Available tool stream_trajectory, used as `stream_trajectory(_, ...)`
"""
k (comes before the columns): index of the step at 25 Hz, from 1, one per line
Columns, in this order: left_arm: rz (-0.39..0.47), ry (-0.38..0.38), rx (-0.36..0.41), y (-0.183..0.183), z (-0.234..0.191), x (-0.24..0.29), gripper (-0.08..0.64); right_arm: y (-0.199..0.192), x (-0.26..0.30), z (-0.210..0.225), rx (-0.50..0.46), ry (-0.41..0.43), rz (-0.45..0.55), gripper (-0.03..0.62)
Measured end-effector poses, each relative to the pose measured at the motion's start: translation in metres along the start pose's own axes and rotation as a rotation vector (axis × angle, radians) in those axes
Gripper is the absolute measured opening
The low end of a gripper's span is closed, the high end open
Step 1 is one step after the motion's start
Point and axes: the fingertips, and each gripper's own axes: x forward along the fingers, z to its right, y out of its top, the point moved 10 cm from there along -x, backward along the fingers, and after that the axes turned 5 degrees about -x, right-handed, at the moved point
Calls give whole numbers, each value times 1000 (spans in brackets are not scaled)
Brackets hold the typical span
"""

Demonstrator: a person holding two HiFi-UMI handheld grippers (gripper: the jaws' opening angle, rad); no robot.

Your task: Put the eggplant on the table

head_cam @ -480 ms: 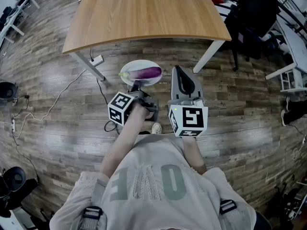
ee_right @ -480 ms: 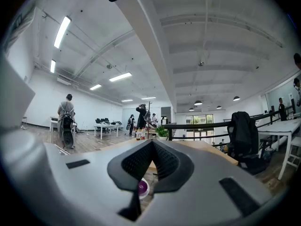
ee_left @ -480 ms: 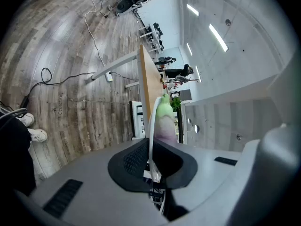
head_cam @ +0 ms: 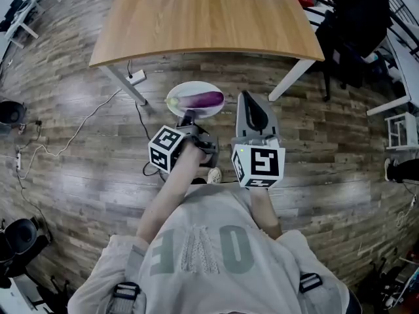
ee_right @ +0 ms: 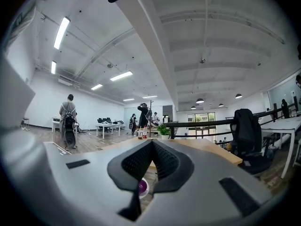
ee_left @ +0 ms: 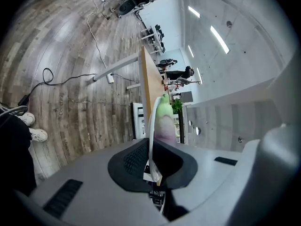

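Two grippers, transport step. Left gripper is clamped on the near rim of a white plate, with the eggplant lying across the plate's middle. Right gripper has its jaws together, empty. Beyond is the table; the next move probably calls for lifting the plate level over the table's near edge.

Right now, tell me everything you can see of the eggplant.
The eggplant is long, smooth and purple, paling to a green stem end. It lies on its side on a white plate, touching nothing else. The left gripper is clamped on the plate's near rim, holding it above the floor, short of the table.
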Motion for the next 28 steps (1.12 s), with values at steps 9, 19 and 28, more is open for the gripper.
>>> stream_trajectory(9, 23, 19, -26, 3, -4, 2, 23, -15, 14, 6, 114, 32, 9, 17)
stream_trajectory(19, 37, 3, -12, 3, 11, 36, 23, -26, 42, 25, 146, 66, 14, 17)
stream_trajectory(28, 20, -28, -49, 15, 41, 111, 23, -26, 109, 52, 117, 60, 39, 17)
